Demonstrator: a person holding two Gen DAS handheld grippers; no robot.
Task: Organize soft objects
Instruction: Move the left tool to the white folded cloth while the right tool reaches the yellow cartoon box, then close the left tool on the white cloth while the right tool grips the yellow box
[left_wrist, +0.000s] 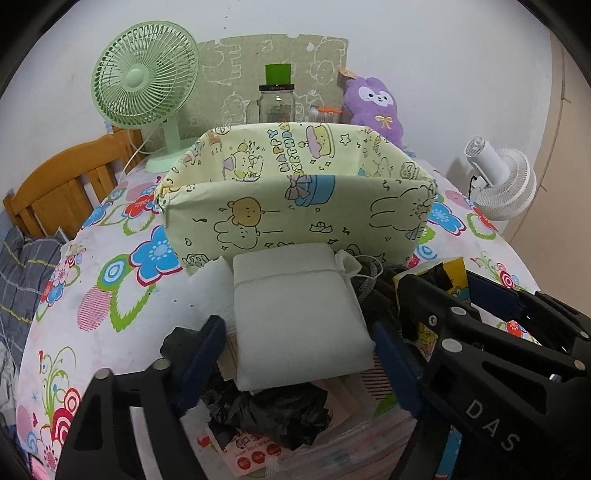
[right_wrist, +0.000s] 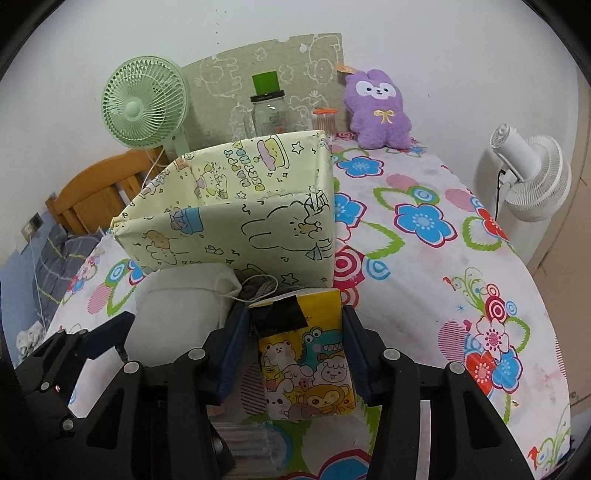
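Note:
A white folded soft pad (left_wrist: 295, 314) lies on a heap of packs in front of the pale yellow cartoon-print box (left_wrist: 295, 206), whose top is open. My left gripper (left_wrist: 298, 325) straddles the pad, and a narrow gap shows at its left finger (left_wrist: 201, 354), so it is open. My right gripper (right_wrist: 294, 312) is shut on a yellow cartoon tissue pack (right_wrist: 306, 365) with black tape on its top, just right of the white pad (right_wrist: 177, 310) and near the box (right_wrist: 229, 229). The left wrist view shows that pack (left_wrist: 454, 269) behind the right gripper's black frame.
A crumpled black plastic bag (left_wrist: 273, 410) and a wipes pack (left_wrist: 251, 458) lie under the pad, with grey cord (right_wrist: 258, 288) beside it. Behind the box stand a green fan (left_wrist: 144, 77), a glass jar (left_wrist: 275, 103) and a purple plush (right_wrist: 380, 107). A white fan (right_wrist: 532, 173) stands right of the floral-clothed table (right_wrist: 424, 258).

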